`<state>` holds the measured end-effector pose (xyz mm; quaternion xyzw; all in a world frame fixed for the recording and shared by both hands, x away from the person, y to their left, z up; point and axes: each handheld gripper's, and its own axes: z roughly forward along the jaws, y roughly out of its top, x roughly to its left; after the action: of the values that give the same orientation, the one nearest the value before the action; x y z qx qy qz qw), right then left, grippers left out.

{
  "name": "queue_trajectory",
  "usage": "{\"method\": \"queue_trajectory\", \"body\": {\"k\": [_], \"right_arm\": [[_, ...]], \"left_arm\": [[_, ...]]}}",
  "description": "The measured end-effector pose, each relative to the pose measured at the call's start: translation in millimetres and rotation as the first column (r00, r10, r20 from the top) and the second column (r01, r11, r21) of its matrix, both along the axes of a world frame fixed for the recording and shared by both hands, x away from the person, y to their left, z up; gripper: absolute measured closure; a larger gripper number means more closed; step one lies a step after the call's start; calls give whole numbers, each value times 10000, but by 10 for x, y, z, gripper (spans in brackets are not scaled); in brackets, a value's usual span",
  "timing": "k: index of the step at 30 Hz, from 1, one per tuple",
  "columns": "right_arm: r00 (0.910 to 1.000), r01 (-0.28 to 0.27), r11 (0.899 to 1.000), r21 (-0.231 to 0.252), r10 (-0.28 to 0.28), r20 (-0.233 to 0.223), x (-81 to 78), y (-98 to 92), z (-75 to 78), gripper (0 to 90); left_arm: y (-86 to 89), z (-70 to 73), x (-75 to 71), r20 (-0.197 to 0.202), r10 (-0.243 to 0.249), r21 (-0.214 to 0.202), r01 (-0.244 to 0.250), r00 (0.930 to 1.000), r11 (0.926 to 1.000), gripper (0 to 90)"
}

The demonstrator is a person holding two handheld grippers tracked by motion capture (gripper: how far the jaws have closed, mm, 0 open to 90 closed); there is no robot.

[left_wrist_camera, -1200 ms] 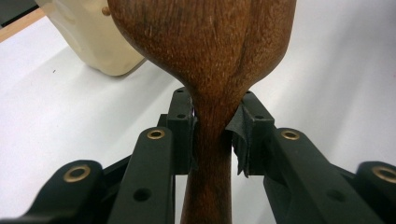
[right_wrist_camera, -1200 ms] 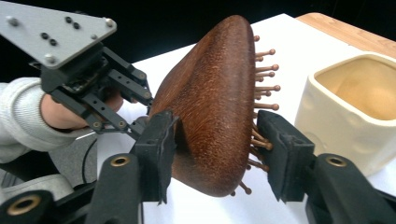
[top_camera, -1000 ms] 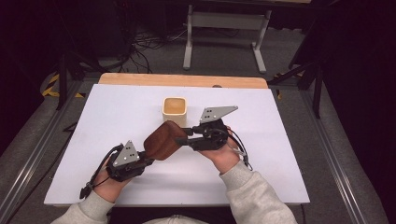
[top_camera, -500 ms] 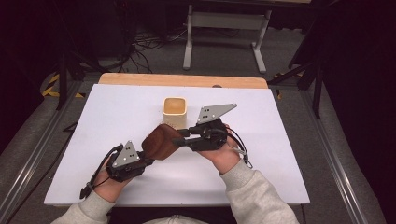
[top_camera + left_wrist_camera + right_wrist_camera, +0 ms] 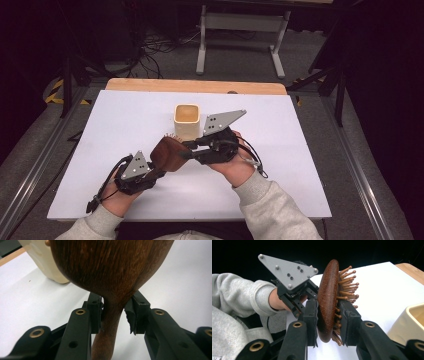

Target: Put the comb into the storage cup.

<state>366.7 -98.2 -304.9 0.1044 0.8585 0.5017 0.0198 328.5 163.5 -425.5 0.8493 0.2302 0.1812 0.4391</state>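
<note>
A dark wooden hairbrush (image 5: pixel 170 154) with peg bristles hangs above the white table (image 5: pixel 280 165), held from both ends. My left gripper (image 5: pixel 159 167) is shut on its thin handle (image 5: pixel 110 325), the pads (image 5: pixel 96 312) pressing from either side. My right gripper (image 5: pixel 187 149) has just been closing on the brush head (image 5: pixel 327 297) and is shut on it, one pad on the smooth back, the other in the bristles. The right gripper view looks past the head at my left gripper (image 5: pixel 308 296). A cream square cup (image 5: pixel 187 120) stands just behind the brush.
The cup (image 5: pixel 409 322) sits close to the right of the brush head in the right gripper view, and at the upper left (image 5: pixel 42 262) in the left gripper view. A wooden strip (image 5: pixel 195 86) borders the table's far edge. Stands and cables lie on the floor beyond.
My right gripper has risen a little and shifted slightly left with the brush head. The left gripper has stayed where it was.
</note>
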Motion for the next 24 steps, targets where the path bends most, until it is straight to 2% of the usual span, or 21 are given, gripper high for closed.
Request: {"method": "queue_trajectory", "body": {"k": [8, 16, 24], "right_arm": [[9989, -128, 9983, -568, 154, 453, -44, 153, 147, 719], [9943, -190, 9917, -1272, 321, 1015, -79, 282, 297, 722], [9927, -89, 9891, -1468, 265, 1178, -57, 289, 409, 722]], "left_arm": [[25, 22, 6, -9, -100, -412, 99, 10000, 9991, 663], [65, 38, 16, -21, -3, -627, 1, 10000, 9980, 585], [130, 55, 41, -60, 76, -907, -81, 10000, 9958, 500]]}}
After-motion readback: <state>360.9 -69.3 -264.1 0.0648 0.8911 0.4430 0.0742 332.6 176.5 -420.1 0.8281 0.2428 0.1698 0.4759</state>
